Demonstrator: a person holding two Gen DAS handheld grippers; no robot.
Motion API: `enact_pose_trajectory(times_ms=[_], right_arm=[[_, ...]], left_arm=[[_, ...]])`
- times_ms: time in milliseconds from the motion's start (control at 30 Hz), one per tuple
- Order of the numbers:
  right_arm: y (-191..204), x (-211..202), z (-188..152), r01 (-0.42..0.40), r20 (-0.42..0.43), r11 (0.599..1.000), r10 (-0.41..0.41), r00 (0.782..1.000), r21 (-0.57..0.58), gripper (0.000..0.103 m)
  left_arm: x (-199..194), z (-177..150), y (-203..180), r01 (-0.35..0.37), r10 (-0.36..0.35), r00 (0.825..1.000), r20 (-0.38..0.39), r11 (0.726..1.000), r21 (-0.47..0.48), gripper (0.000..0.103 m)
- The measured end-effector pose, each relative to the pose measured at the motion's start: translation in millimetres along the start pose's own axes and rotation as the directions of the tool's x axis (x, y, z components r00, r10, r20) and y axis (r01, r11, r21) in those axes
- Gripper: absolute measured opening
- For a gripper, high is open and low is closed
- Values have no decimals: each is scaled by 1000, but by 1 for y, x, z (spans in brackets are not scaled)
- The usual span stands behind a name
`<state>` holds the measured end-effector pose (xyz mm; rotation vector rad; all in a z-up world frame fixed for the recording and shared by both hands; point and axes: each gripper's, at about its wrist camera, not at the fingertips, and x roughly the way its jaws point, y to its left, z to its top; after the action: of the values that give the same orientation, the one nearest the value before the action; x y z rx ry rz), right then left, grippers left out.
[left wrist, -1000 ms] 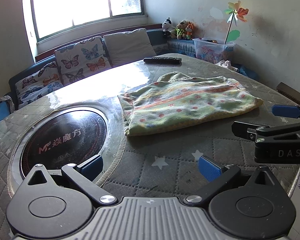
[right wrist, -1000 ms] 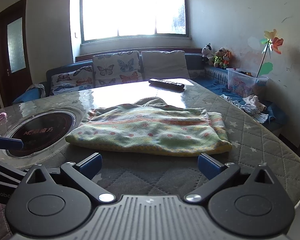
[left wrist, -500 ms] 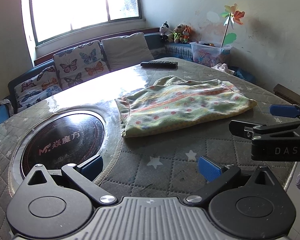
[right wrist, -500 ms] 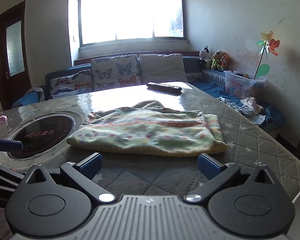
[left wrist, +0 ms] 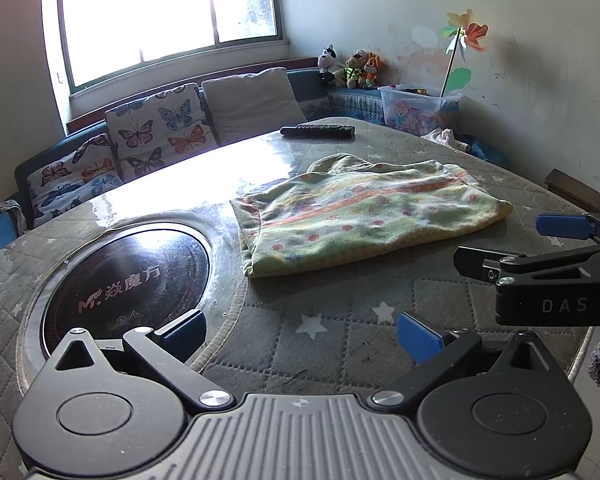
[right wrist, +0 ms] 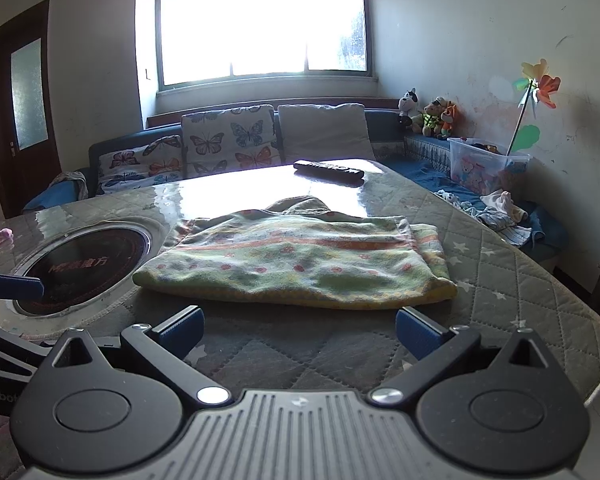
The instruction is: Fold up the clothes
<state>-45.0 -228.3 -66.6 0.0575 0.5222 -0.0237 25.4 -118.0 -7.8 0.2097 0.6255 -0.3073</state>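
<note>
A folded green garment (left wrist: pixel 363 216) with orange stripes and red dots lies flat on the round quilted table (left wrist: pixel 339 344); the right wrist view shows the garment (right wrist: pixel 300 260) too. My left gripper (left wrist: pixel 300 334) hangs open over the table's near edge, short of the garment, with nothing between its fingers. My right gripper (right wrist: pixel 300 330) is open and empty as well, just in front of the garment's near edge. From the left wrist view the right gripper (left wrist: pixel 519 244) shows at the right, beside the garment's right end.
A black round hob (left wrist: pixel 128 276) is set into the table left of the garment. A remote control (left wrist: pixel 317 131) lies at the far edge. Behind stand a sofa with butterfly cushions (left wrist: pixel 156 132), a plastic toy box (left wrist: pixel 415 110) and loose clothes (right wrist: pixel 495 212) on the bench.
Both grippers have drawn back and risen a little from the garment. The garment lies as before, and both grippers stay open.
</note>
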Motion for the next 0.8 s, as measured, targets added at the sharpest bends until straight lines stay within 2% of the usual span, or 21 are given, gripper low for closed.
enact_pose_trajectory(times_ms=[800], right_arm=[[0,26,6,1,-40,1000,-1,999,7,103]], left_arm=[[23,8,8,12,-12,999,-32,1000,-7,103]])
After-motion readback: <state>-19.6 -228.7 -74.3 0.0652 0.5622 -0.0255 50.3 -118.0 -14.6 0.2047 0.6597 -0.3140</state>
